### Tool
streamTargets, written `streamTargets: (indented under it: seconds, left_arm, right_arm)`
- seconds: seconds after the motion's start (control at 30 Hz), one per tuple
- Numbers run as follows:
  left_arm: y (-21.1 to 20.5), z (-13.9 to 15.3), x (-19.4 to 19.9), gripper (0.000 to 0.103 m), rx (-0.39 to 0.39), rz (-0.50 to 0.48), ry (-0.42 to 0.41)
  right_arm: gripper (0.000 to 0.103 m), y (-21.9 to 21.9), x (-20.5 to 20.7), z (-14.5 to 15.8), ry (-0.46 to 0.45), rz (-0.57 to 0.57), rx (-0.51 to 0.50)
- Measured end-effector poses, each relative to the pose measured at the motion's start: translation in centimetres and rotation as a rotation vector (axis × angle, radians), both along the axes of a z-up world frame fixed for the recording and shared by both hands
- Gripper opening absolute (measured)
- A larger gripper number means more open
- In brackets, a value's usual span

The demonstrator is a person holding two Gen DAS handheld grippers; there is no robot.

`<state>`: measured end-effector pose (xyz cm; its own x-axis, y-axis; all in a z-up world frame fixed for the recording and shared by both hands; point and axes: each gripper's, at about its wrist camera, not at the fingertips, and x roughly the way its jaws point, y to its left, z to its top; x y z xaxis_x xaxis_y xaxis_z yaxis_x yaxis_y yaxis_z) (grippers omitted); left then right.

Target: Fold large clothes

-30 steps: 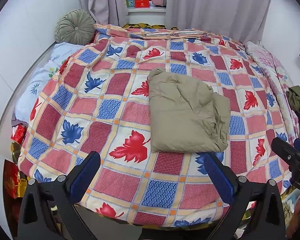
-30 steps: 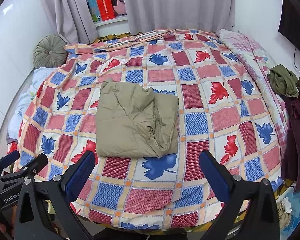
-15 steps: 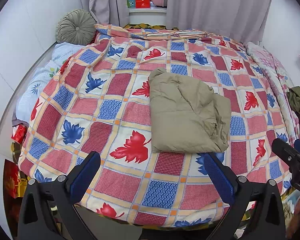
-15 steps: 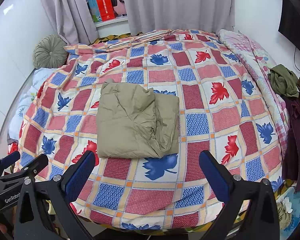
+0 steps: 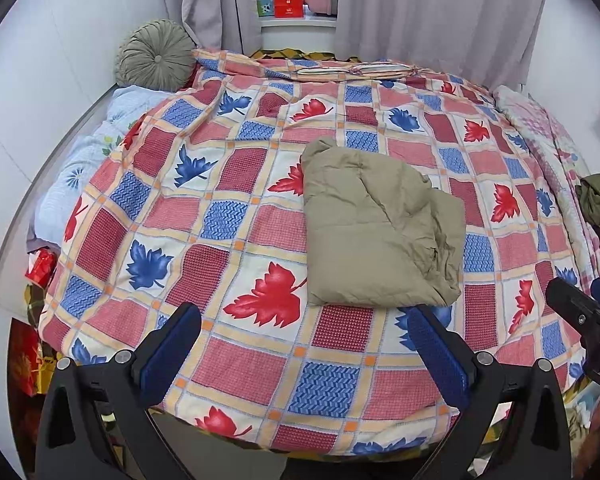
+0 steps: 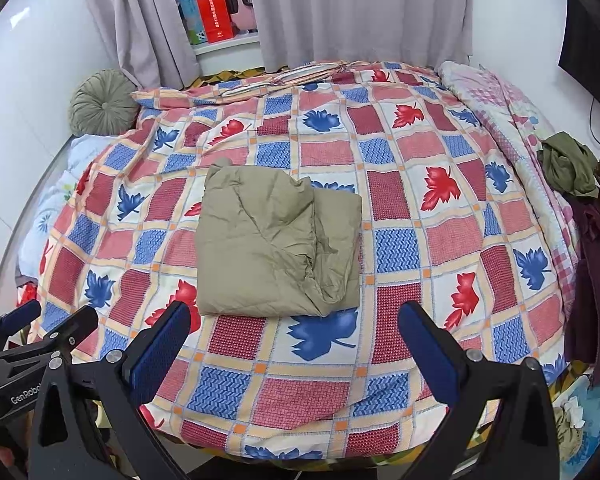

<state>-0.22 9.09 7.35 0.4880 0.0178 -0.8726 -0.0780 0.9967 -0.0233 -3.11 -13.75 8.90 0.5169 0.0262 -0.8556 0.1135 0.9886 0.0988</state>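
Both my claws gape wide and empty, left claw, right claw, folded khaki garment mid-frame on the bed, olive clothes heap clearer at right view's right edge.

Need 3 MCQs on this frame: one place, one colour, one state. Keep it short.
1. Where does the folded garment lie?
A. on the quilt, near the middle
B. on the window sill
C. on the floor

2. What colour is the round cushion?
A. red
B. grey-green
C. blue

3. How do the left tool and right tool stand?
A. both shut on the garment
B. left open, right shut
C. both open, holding nothing

Answers:
1 A: it rests on the leaf-patterned quilt, mid-bed.
2 B: the cushion by the wall is grey-green.
3 C: in each wrist view the blue pads stand wide apart, short of the garment.
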Motion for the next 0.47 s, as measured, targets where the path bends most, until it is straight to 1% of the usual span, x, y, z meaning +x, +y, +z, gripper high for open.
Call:
streamTargets:
  seconds: [0.47]
  left_arm:
    - [0.26,0.57,-0.04,0.103,0.000,-0.013,-0.010]
  right_arm:
    - [0.103,0.40,-0.31,-0.11,0.000,-0.003,0.001]
